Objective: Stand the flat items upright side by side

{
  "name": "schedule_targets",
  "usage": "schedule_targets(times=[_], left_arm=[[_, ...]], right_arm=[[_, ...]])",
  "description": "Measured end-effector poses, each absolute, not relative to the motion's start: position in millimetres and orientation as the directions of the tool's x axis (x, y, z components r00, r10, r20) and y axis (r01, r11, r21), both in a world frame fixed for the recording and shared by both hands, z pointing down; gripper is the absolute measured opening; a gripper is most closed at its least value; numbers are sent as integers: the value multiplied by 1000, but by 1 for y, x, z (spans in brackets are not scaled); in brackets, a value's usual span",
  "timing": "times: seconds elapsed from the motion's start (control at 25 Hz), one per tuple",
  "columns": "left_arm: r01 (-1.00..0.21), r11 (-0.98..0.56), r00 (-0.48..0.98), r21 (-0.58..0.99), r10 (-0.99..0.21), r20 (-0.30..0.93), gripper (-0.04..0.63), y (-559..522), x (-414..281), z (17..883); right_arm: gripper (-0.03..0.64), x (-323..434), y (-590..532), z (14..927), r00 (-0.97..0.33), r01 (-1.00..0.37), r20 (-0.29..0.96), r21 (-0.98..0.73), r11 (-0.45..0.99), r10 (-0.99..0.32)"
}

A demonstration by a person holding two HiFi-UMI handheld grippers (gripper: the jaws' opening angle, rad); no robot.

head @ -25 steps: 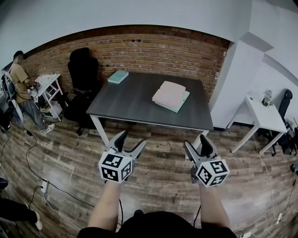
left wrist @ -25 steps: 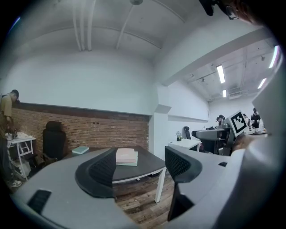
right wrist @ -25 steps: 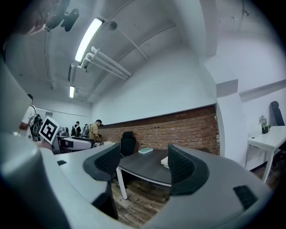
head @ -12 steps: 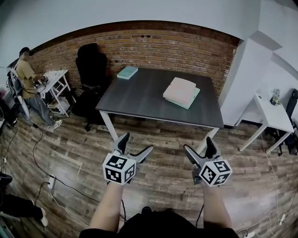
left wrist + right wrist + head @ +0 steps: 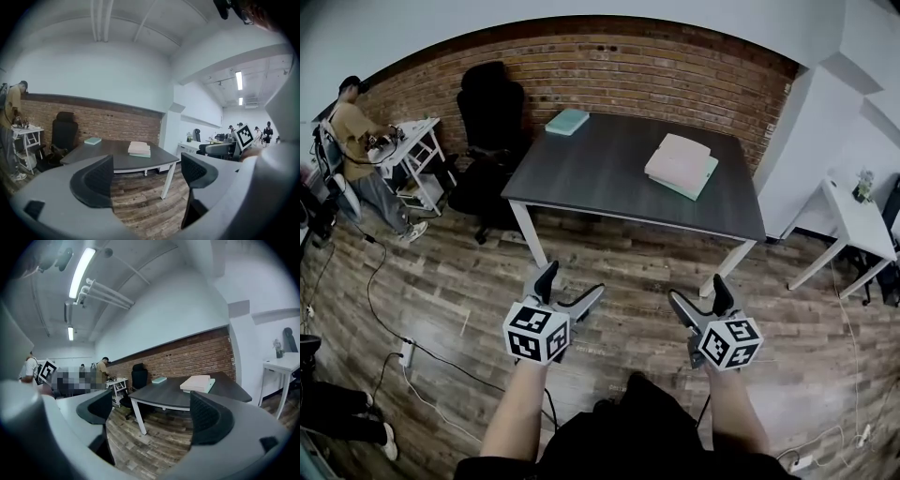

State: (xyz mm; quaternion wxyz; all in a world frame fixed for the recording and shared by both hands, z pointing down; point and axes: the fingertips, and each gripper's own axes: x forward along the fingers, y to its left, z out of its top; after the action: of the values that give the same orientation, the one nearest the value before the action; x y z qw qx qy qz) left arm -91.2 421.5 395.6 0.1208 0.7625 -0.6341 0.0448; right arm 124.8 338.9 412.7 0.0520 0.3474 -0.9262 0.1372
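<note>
Two hand-held grippers are hovering side by side over the wooden floor (image 5: 441, 272), well short of the dark table (image 5: 600, 173).

Item 1, left gripper (image 5: 574, 279): its jaws are standing wide apart and are gripping nothing. Only floor and the distant table are showing between them.

Item 2, right gripper (image 5: 696, 287): its jaws are also standing spread wide and are holding nothing. The same floor and table are showing in the gap.

Item 3, stack of flat books (image 5: 680, 161): it is lying on the right half of the table, near the far right corner. A pink cover is facing up and a teal edge is peeking out from underneath. Nothing in the stack is standing upright.

Item 4, single teal book (image 5: 567, 121): it is lying flat at the table's far left corner, well apart from the stack.

Item 5, black office chair (image 5: 492, 103): it is standing just beside the table's left end, in front of the brick wall (image 5: 656, 70).

Item 6, person (image 5: 356, 131): standing at the far left, bending over a small white cart (image 5: 412, 150).

Item 7, white desk (image 5: 853, 216): it is standing at the right, apart from the dark table.

Item 8, black cable (image 5: 370, 300): it is trailing across the floor on the left.
</note>
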Motion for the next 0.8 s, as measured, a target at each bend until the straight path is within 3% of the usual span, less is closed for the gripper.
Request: schedule_targets(times=[0.32, 0.8], left_arm=[[-973, -198, 223, 121, -944, 242, 463, 352, -100, 412], [-969, -237, 245, 64, -911, 330, 463, 157, -112, 424]], right_arm=[[523, 103, 274, 413, -748, -663, 184, -217, 716, -637], [522, 79, 91, 435, -774, -633, 208, -288, 719, -598]])
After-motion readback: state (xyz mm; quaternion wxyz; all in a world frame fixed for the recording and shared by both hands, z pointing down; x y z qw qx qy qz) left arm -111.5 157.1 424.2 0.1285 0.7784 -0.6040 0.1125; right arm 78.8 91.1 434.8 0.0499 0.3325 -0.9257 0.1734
